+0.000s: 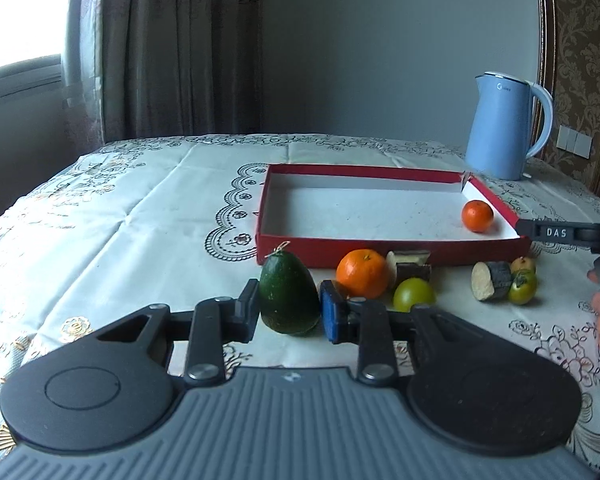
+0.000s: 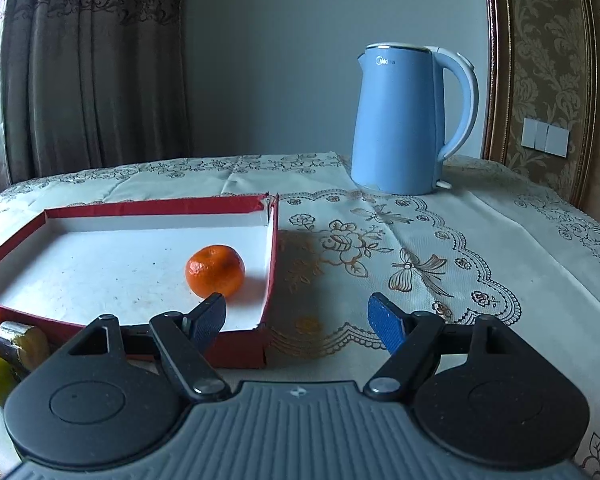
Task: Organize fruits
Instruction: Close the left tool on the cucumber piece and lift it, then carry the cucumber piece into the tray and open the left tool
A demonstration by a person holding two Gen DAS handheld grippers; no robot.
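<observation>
Oranges: two round ones, a small orange (image 2: 215, 270) inside the shallow red cardboard tray (image 1: 380, 249), a larger orange (image 1: 362, 273) outside on the cloth-covered surface (image 1: 140, 216).
Left tool (image 1: 289, 310): pinched onto a dark green waxy avocado (image 1: 289, 298).
Right tool (image 2: 298, 320): spread wide, holding nothing, over the tray's corner.
Others: two green fruits, one smooth blue kettle (image 2: 400, 120).

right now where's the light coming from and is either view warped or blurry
Left wrist view: daylight enters from the bright window at upper left; the table edge bows with fisheye distortion. Right wrist view: sharp, small orange mandarin shadows rightward in the red cardboard tray.
</observation>
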